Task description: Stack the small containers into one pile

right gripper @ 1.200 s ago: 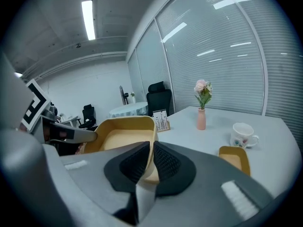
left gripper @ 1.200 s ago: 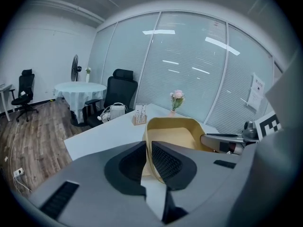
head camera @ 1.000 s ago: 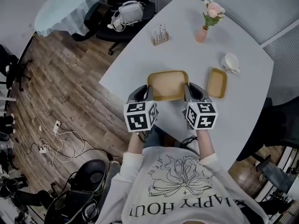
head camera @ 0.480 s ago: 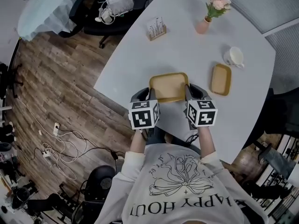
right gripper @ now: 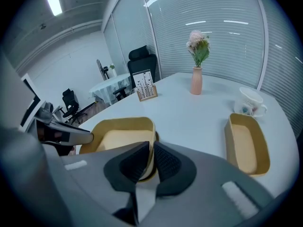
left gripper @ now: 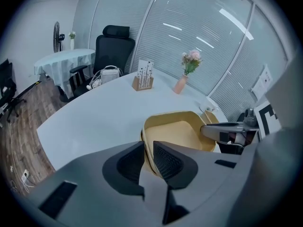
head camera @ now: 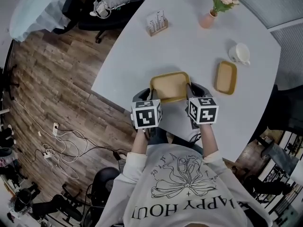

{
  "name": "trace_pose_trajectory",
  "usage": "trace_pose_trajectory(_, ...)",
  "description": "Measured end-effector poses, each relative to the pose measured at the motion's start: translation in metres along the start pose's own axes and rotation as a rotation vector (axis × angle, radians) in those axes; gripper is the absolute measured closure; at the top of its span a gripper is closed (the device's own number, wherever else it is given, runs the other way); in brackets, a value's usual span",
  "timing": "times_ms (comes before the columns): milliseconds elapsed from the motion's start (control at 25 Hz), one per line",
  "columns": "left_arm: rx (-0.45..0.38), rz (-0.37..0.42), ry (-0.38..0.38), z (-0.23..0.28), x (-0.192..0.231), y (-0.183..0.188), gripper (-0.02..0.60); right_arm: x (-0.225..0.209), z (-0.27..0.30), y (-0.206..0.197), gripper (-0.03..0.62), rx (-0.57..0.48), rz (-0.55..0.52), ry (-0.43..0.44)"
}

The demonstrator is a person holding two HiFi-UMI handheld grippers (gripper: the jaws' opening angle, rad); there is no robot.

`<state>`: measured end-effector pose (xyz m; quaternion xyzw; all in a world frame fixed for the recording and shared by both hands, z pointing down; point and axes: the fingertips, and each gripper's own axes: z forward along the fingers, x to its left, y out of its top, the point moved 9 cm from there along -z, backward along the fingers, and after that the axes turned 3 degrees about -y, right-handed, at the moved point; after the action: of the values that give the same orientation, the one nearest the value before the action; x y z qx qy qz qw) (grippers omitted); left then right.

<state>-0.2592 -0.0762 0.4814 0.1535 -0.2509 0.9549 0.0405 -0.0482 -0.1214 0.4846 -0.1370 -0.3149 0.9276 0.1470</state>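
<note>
Large tray (head camera: 169, 86) mouth up, long axis left-right; small tray (head camera: 226, 77) fore-aft

Two tan containers and three small items on one white table

One white tabletop (head camera: 142, 56) carries two shallow tan rectangular containers, the larger container (head camera: 170, 86) and the smaller container (head camera: 226, 77), along with one white ceramic cup (head camera: 240, 53), one pink vase of pale flowers (head camera: 208, 20) and one wooden card holder (head camera: 156, 22). Beyond it are one black office chair (left gripper: 113, 44), one white bag (left gripper: 108, 74) and one round table under a pale cloth (left gripper: 64, 60).
</note>
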Motion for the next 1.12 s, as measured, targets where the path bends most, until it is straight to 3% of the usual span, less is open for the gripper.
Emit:
trace_pose_trajectory(160,-0.005,0.003,-0.005,0.004,0.004,0.002,0.515,0.000,0.006,-0.003,0.501,0.009,0.011,-0.006)
trace_pose_trajectory(320,-0.008,-0.006,-0.008,0.004,0.008,0.003,0.471,-0.001,0.006,-0.001,0.487,-0.005,0.031,-0.025)
trace_pose_trajectory(520,-0.032,0.019,-0.028,0.004,0.007,0.011,0.468,-0.005,-0.001,0.004,0.459,-0.043,0.057,-0.048)
trace_pose_trajectory(840,-0.081,0.167,-0.069,0.003,-0.023,0.038,0.468,-0.024,-0.032,0.013,0.459,-0.143,0.116,-0.142)
trace_pose_trajectory(1120,-0.096,0.266,-0.168,0.007,-0.073,0.049,0.469,-0.061,-0.073,0.002,0.459,-0.208,0.192,-0.239)
